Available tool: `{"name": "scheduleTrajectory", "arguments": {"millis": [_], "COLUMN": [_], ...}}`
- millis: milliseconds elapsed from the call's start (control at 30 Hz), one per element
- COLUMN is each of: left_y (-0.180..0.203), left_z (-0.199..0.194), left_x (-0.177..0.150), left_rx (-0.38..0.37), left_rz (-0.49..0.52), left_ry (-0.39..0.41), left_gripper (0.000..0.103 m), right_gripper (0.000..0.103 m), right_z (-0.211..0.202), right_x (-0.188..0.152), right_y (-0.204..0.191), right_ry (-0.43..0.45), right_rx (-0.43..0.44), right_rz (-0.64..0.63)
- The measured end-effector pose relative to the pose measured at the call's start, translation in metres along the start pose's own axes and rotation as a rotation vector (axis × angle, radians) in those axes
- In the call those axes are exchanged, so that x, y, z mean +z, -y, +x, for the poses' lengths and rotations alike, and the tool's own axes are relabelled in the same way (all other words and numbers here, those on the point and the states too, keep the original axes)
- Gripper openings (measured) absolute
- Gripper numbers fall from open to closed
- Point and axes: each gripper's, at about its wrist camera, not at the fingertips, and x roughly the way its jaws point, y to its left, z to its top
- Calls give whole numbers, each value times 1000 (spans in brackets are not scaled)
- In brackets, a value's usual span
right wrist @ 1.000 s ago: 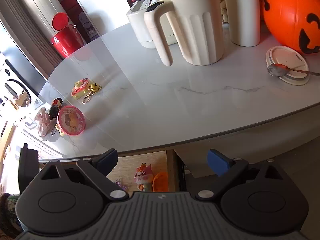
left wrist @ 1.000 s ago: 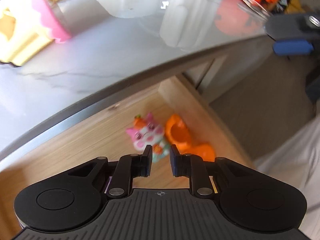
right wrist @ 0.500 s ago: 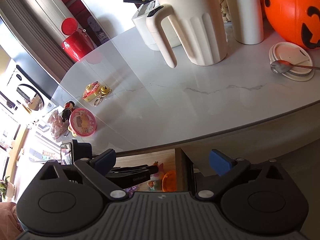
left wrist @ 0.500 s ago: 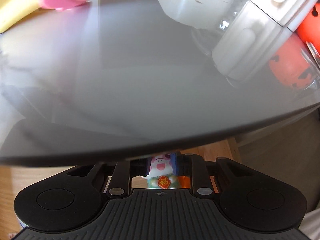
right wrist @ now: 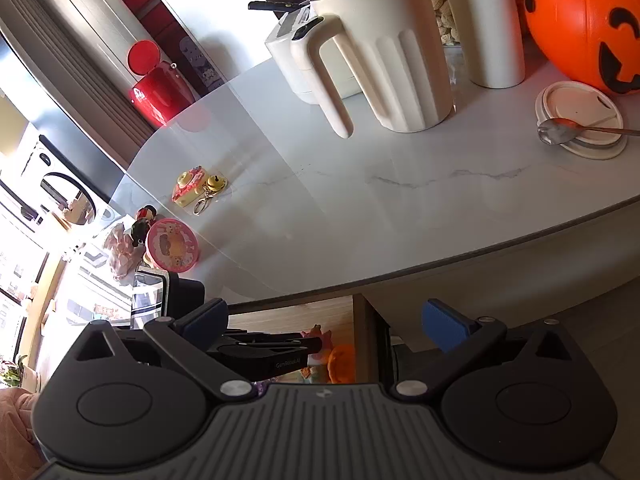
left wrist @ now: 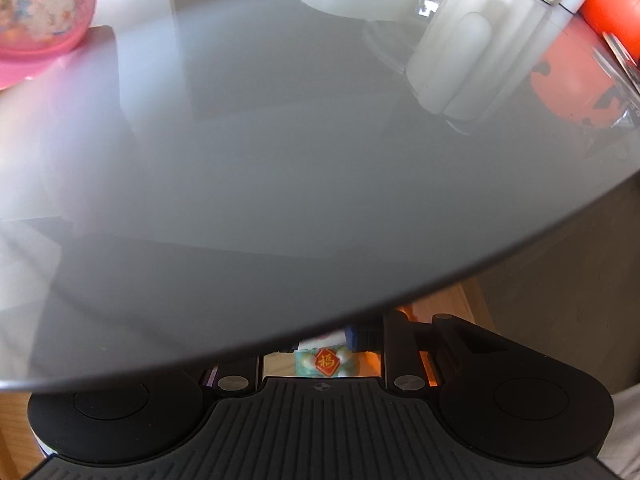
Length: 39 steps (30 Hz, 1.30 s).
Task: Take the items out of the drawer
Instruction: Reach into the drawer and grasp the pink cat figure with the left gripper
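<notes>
Left wrist view: narrowly parted left gripper [left wrist: 322, 340] flanks pink cat figurine [left wrist: 326, 362] with red tag; grip unclear.

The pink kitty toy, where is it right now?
The small pink cat figurine is down in the open wooden drawer under the white marble counter edge, between the left claw's fingers, with an orange toy right beside it in the right wrist view.

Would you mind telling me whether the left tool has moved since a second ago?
Yes. In the right wrist view the left tool now reaches into the drawer under the tabletop edge, at the pink cat figurine; before, it was absent there.
</notes>
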Motion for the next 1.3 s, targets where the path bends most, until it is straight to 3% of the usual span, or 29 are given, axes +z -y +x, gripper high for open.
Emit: {"name": "scheduleTrajectory", "arguments": {"millis": [233, 333, 433, 500, 567, 633, 667, 767, 900, 1100, 1167, 1300], "left_y": [-5, -13, -23, -26, -26, -25, -22, -10, -6, 7, 9, 17], "left_z": [-8, -16, -11, -2, -1, 6, 9, 15, 7, -10, -7, 3], "left_x": [-8, -16, -22, -23, -20, -17, -17, -19, -31, -58, -61, -60], "left_rx": [-36, -42, -74, -76, -75, -77, -51, -15, -77, -214, -225, -225], "left_rz": [55, 70, 3, -28, -49, -56, -49, 27, 105, 437, 472, 500], "left_ry": [-48, -34, -61, -96, -68, -84, -76, -93, -145, -248, -270, -292], "left_gripper": [28, 28, 28, 31, 38, 51, 49, 48, 49, 42, 36, 39], "right_gripper": [103, 103, 103, 103, 103, 103, 103, 103, 103, 103, 103, 103], "right_z": [-1, -2, -1, -2, -2, -1, -1, -1, -1, -4, -4, -4], "right_x": [-1, -1, -1, -1, -1, -1, -1, -1, -1, 0, 0, 0], "right_y": [0, 1, -1, -2, -2, -2, -2, -1, 0, 1, 0, -1], "right_ry": [3, 8, 8, 10, 12, 10, 9, 8, 11, 23, 23, 25], "right_rx": [-15, -12, -11, -9, -10, -15, -19, -26, -33, -19, -17, -19], "right_rz": [1, 13, 8, 6, 7, 7, 8, 14, 24, 40, 39, 40]}}
